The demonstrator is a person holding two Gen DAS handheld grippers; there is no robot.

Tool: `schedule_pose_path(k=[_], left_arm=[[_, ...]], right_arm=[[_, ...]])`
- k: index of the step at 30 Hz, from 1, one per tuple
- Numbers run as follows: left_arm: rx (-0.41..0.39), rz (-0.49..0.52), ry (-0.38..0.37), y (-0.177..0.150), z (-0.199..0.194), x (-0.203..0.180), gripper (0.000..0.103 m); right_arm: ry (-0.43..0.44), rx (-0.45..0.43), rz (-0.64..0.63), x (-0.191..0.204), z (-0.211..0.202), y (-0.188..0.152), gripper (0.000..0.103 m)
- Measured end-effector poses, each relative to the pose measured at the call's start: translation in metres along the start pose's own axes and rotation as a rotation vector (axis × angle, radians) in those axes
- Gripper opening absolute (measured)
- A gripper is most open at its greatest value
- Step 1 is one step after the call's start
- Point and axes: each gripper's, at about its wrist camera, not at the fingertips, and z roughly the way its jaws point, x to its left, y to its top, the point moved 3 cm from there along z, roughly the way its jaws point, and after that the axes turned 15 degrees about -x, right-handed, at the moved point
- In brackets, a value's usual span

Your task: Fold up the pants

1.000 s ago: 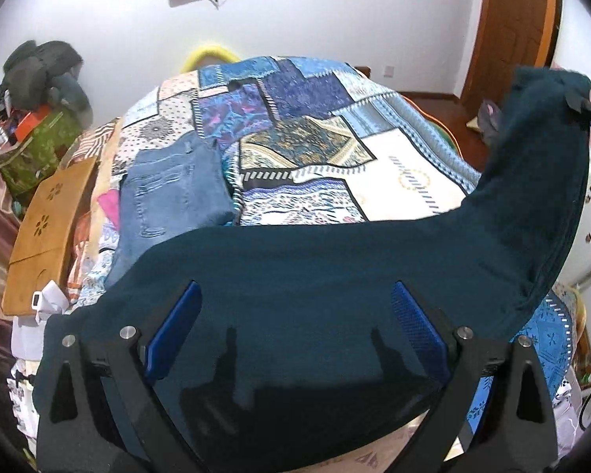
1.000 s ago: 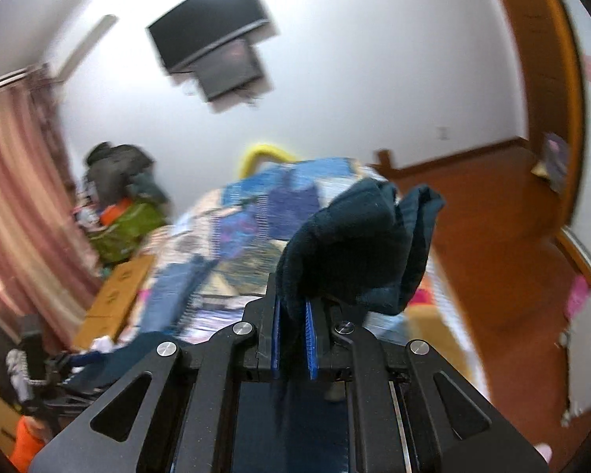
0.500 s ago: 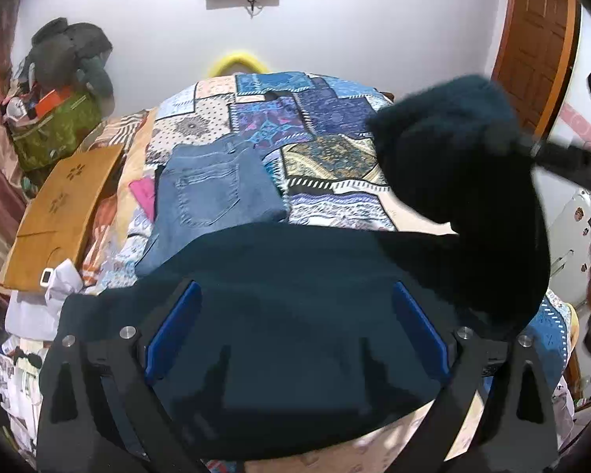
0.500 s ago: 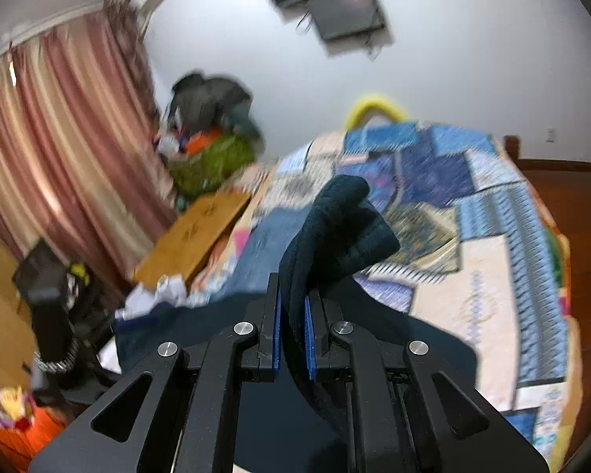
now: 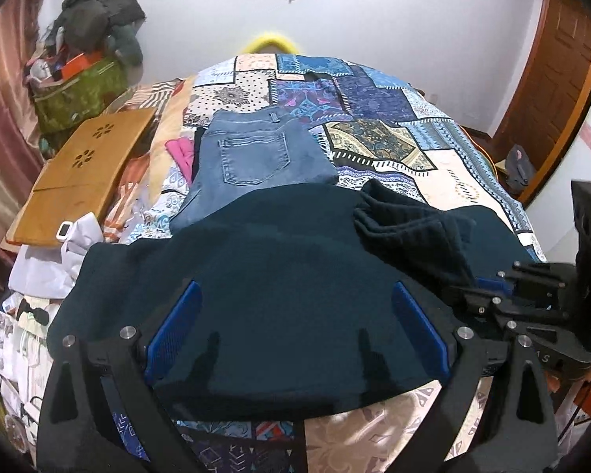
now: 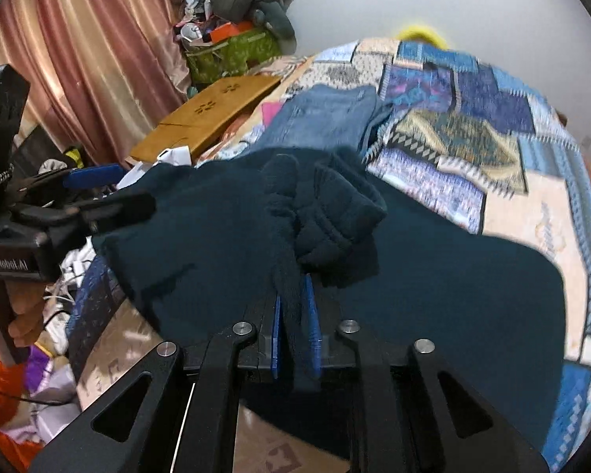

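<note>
Dark teal pants point(image 5: 279, 276) lie across the near end of the patchwork quilt point(image 5: 374, 126).

The right gripper point(image 6: 294, 311), jaws just easing apart, still pinches a bunched fold laid onto them; the left gripper point(image 5: 295, 327) stands spread wide above the cloth. Folded jeans point(image 5: 252, 157) lie just beyond, a wooden lap tray point(image 5: 82, 173) further left.

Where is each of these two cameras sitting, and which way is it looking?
Left wrist: rides the left tongs, open, aimed down over dark teal pants on the bed; right tongs show.
Right wrist: rides the right tongs, pinching the pants' bunched end; left tongs and a hand show.
Shared: pants, folded jeans.
</note>
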Motion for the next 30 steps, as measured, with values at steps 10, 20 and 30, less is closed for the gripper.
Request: schedule_pose_path(k=[10,20,30], left_arm=[[-0.038,0.040,-0.004,0.017,-0.012,-0.017,0.099],[-0.031,0.116,-0.053,0.041,0.019,-0.061,0.103],[0.071,0.238,-0.082,0.057,0.094,-0.106,0.103]], right_arm=[[0.066,-0.016,0.038,0.005,-0.030,0.007,0.038],[-0.079,-0.154,0.068,-0.052,-0.068,0.031,0.051],[-0.146,-0.089,0.168,-0.115,-0.052,0.030,0.056]])
